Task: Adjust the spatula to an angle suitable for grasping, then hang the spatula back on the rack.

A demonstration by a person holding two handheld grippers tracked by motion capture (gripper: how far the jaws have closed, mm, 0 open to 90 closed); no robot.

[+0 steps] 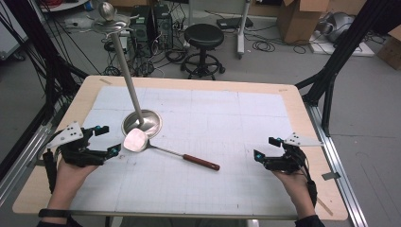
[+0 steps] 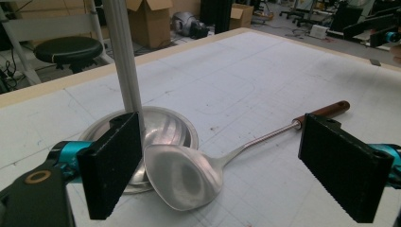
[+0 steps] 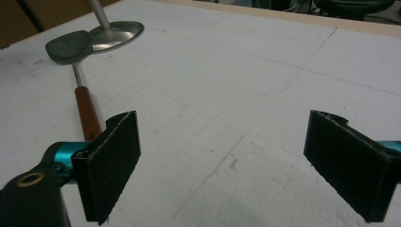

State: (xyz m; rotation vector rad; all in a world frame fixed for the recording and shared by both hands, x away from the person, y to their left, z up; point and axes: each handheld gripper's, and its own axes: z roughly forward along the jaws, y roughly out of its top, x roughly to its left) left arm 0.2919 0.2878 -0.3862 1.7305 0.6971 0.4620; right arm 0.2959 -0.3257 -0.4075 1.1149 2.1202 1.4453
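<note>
nearest, seen from the high view: left gripper (image 1: pixel 105 140) low at the table's left side, jaws spread wide, holding nothing, tips just beside the spatula's blade. right gripper (image 1: pixel 265 147) well apart on the right, likewise wide and empty, resting over bare white mat.

next out, found between them: spatula (image 1: pixel 163 149), lying flat on the table (image 1: pixel 288 97), blade leftward and overlapping the rim of the stand's round base, brown handle angled toward the right.

seen closer through the left gripper view: blade (image 2: pixel 184 176) framed between the two black pads, its edge riding up on the metal base (image 2: pixel 170 127), handle (image 2: pixel 326 110) reaching away past the right-hand pad. not made out from above: the dull curved sheen on the blade and the slight overlap.

shown from the right gripper view: handle (image 3: pixel 87 113) pointing toward the camera beside the left-hand pad, blade and base far off.

farther still, given by the high view alone: the pole (image 1: pixel 126 71) rising tilted from the base to a small dish and ball on top, then a black stool (image 1: pixel 203 35) on the floor beyond.
</note>
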